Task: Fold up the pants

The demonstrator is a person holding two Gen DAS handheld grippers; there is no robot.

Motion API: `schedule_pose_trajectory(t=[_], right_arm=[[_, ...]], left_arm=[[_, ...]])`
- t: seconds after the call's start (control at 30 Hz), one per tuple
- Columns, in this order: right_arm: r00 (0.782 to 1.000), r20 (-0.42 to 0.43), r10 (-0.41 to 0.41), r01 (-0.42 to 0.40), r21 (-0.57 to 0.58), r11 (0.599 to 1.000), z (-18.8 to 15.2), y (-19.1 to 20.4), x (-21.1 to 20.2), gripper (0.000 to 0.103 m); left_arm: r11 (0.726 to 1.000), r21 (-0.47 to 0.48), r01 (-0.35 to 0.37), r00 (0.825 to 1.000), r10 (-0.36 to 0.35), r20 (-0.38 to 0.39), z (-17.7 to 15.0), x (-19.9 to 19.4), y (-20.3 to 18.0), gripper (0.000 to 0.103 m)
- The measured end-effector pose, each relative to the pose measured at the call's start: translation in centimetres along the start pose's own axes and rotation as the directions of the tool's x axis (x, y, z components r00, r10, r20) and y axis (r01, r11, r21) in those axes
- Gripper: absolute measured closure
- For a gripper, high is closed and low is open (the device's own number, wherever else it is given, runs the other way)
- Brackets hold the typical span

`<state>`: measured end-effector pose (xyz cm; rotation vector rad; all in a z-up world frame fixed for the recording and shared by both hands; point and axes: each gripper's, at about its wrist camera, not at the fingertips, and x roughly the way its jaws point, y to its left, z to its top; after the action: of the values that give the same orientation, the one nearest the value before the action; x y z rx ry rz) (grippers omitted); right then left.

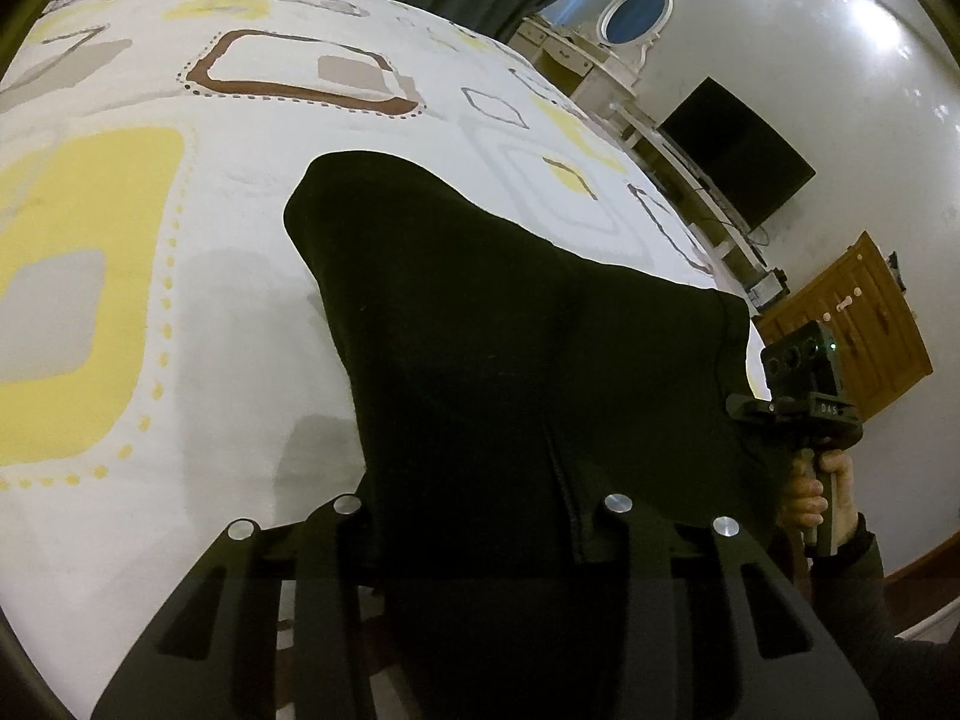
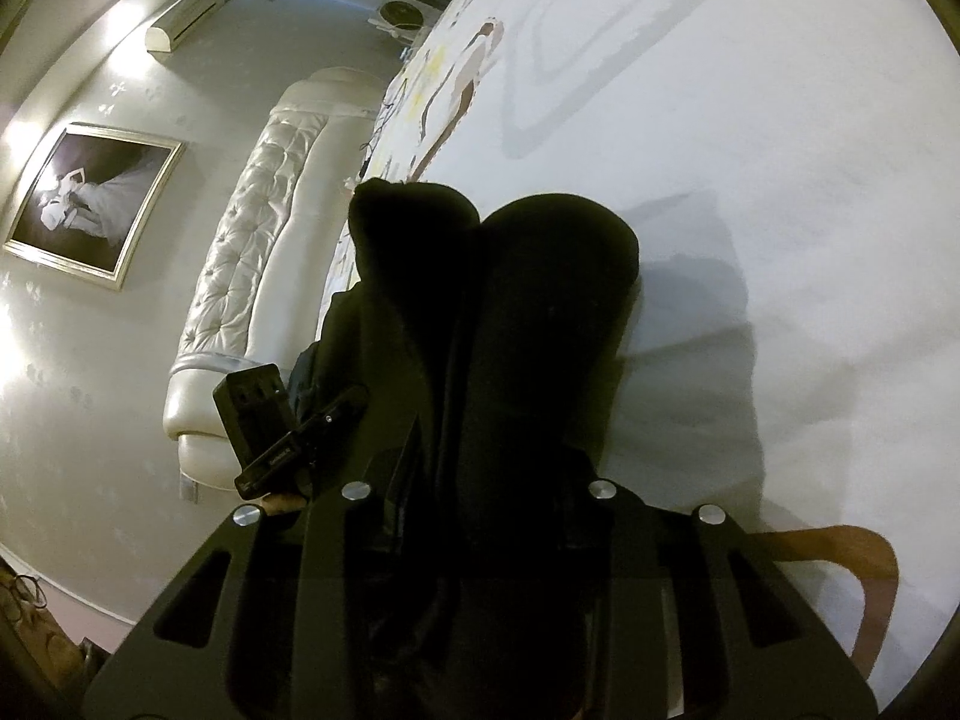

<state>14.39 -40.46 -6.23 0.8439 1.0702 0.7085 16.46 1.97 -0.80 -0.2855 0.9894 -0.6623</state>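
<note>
Black pants [image 1: 510,360] fill the near view, pinched at one edge in the left tool [image 1: 480,546] and at the other in the right tool [image 2: 474,540], held up over the bed [image 1: 180,300], probably to lay them flat for folding.

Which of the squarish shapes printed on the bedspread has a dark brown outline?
The one straight beyond the black pants, near the far side of the bedspread: the brown-outlined shape. The big shape on the left is yellow; others are grey.
</note>
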Motion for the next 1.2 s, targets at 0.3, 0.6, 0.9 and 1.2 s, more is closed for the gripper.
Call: schedule_pose_trajectory(t=[0.3, 0.6, 0.9, 1.2], right_arm=[[1.0, -0.008, 0.011, -0.011, -0.002, 1.0, 0.1, 0.6, 1.0, 0.072], [0.999, -0.023, 0.03, -0.03, -0.001, 1.0, 0.7, 1.2, 3.4, 0.072], [0.998, -0.042, 0.056, -0.056, 0.004, 0.998, 2.3, 2.2, 6.8, 0.072], [0.995, -0.068, 0.077, -0.077, 0.005, 0.997, 5.3, 3.3, 10.8, 0.072]], left_arm=[[1.0, -0.009, -0.016, 1.0, 0.017, 0.014, -0.1, -0.9, 0.9, 0.065], [0.999, -0.037, -0.029, 0.999, 0.03, 0.027, 0.2, -2.3, 2.8, 0.065], [0.996, -0.072, -0.044, 0.998, 0.047, 0.042, 1.3, -3.8, 5.6, 0.065], [0.993, -0.099, -0.066, 0.996, 0.071, 0.054, 2.9, -5.0, 8.5, 0.065]])
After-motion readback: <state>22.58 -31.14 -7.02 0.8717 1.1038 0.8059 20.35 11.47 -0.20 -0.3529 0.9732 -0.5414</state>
